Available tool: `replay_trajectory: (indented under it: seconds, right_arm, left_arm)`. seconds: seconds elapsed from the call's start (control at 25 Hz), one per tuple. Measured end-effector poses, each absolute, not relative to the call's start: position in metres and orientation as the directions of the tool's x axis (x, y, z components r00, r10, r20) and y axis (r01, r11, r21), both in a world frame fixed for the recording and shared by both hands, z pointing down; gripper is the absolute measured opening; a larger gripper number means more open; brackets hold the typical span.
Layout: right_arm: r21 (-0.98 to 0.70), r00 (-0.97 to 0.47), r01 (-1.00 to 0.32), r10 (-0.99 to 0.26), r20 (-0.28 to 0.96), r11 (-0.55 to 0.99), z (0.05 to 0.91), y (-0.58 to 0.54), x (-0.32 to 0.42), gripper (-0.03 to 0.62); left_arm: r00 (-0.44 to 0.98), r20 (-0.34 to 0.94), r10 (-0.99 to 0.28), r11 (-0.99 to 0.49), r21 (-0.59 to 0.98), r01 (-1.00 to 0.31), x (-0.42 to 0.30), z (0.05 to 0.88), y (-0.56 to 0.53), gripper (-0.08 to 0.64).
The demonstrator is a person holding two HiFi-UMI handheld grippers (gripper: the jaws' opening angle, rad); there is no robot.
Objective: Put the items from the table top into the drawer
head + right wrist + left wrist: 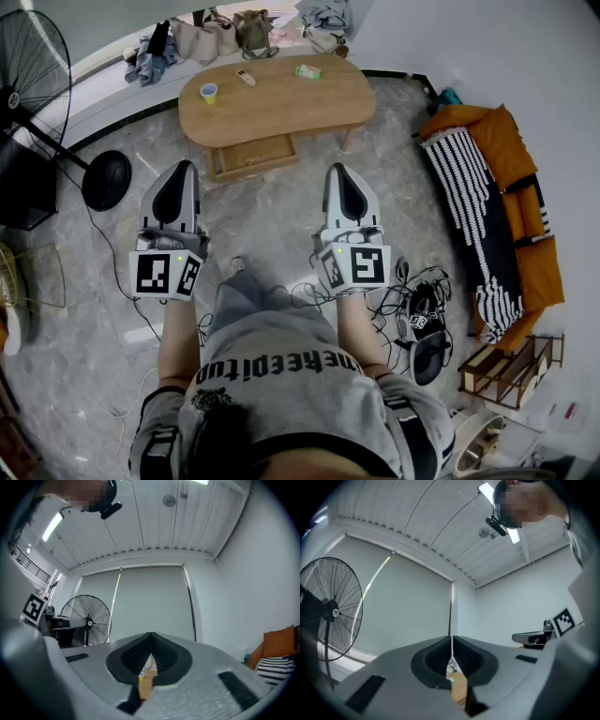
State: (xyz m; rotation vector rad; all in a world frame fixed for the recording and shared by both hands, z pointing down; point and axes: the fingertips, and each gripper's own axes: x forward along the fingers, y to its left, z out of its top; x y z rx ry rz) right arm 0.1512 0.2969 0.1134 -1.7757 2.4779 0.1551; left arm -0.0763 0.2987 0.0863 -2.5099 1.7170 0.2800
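I see my left gripper [184,169] and right gripper [338,171] both closed, empty, well apart from the wooden table [281,114]

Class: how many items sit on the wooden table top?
3: a yellow cup at the left end, a white remote mid-back, a green packet back right. Smaller ones could be missed.

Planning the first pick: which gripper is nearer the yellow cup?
Left. The left gripper is nearly in line with the yellow cup, short of the table; the right gripper is off to its right.
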Motion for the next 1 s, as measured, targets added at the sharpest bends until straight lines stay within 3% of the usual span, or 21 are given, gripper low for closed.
replay_trajectory:
  seconds: [1.0]
  right_arm:
    - [0.011,-0.292,-0.956,-0.945,-0.145,0.294,0.115,0.196,0.1,0.003]
  left_arm:
    - [0.395,-0.212,-0.894,-0.407,0.017,-0.913,-0.126,0.082,0.192,0.012]
